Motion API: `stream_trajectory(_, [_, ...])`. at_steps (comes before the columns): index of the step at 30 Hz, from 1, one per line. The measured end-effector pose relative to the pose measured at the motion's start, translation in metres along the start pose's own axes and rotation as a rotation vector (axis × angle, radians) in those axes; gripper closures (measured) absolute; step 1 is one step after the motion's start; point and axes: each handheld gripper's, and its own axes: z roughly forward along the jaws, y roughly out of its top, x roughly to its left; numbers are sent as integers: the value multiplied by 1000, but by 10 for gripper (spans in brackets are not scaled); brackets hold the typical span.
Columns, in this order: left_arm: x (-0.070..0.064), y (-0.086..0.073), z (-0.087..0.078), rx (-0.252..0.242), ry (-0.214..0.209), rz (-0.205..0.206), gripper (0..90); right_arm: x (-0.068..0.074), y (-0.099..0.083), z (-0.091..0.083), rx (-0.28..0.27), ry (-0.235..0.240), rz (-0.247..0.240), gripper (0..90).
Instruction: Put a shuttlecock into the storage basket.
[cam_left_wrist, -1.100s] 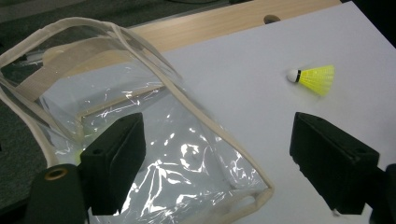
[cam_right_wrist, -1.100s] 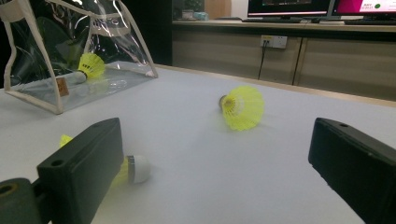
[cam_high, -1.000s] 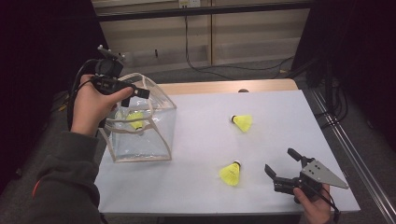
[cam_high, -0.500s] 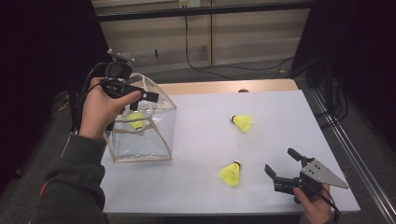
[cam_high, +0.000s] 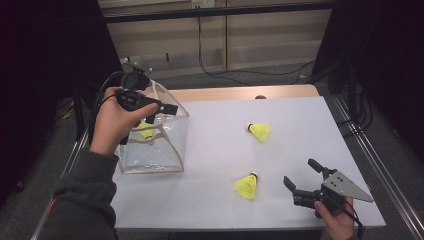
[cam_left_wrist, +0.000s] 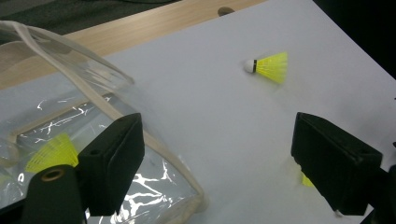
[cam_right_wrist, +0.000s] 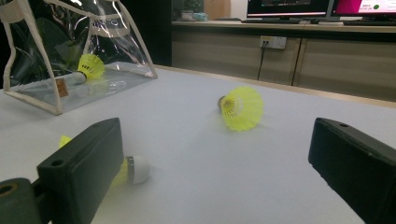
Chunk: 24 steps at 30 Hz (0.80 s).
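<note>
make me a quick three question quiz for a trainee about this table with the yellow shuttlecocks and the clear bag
1. How many yellow shuttlecocks lie loose on the white table, outside the clear bag?
2. True or false: the right gripper is shut on a shuttlecock.
3. Which is closer to the right gripper: A, the near shuttlecock, or B, the far shuttlecock?

Key
1. Two; a third shuttlecock lies inside the bag.
2. False; its jaws are open and hold nothing. The left gripper, above the bag, is open as well.
3. A.
</note>
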Motion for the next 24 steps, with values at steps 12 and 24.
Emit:
stream_trajectory(12, [-18, -2, 12, 6, -48, 42, 174, 0, 0, 0, 0, 1, -1, 30])
stream_trajectory(24, [-29, -8, 22, -2, -92, 59, 170, 1, 1, 0, -2, 6, -5, 30])
